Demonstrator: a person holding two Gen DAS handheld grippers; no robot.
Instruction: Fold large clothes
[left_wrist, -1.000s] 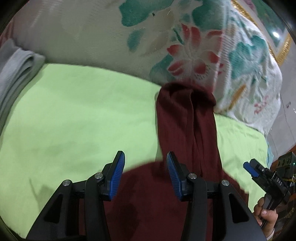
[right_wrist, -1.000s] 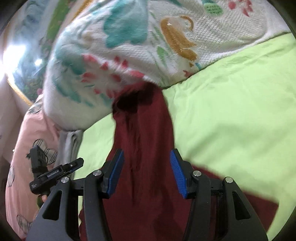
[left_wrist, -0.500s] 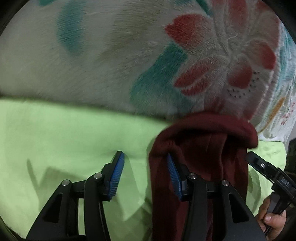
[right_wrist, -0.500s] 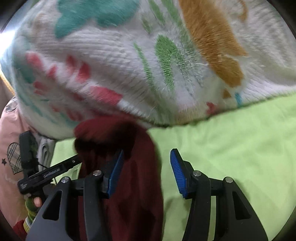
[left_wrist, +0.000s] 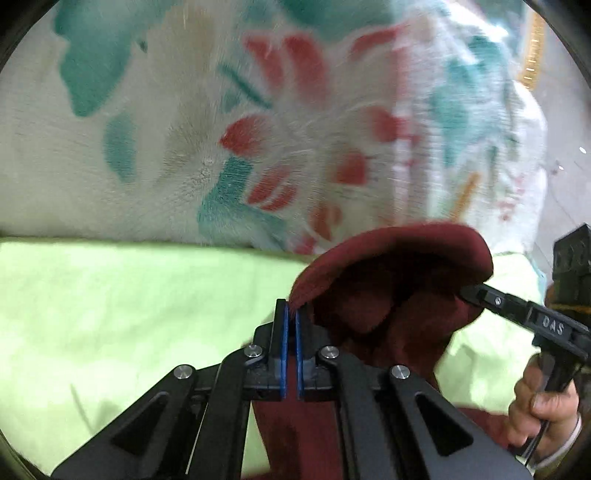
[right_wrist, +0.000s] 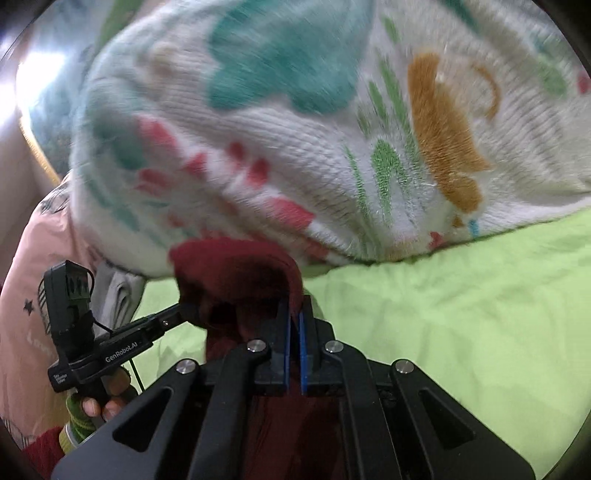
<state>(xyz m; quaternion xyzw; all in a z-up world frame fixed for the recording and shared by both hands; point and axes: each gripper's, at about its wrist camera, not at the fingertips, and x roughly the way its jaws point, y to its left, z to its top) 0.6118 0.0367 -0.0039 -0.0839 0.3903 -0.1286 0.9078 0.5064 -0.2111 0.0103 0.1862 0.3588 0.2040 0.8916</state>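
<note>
A dark red garment (left_wrist: 399, 295) lies on the lime green bed sheet (left_wrist: 129, 295), its far end against a flowered blanket. My left gripper (left_wrist: 291, 314) is shut on the left corner of that far edge. My right gripper (right_wrist: 294, 314) is shut on the right corner of the same edge (right_wrist: 236, 266). The edge is lifted and arches between the two grippers. The right gripper also shows at the right of the left wrist view (left_wrist: 469, 293), and the left gripper at the left of the right wrist view (right_wrist: 184, 308). The rest of the garment runs back under the grippers.
A thick white blanket with teal, red and orange flowers (left_wrist: 258, 129) is piled just beyond the garment's end and fills the upper half of both views (right_wrist: 332, 147). Grey cloth (right_wrist: 118, 291) and pink printed fabric (right_wrist: 29, 295) lie at the left.
Both grippers moved forward along the garment to its far end and shut on its corners. The edge has lifted off the sheet.
</note>
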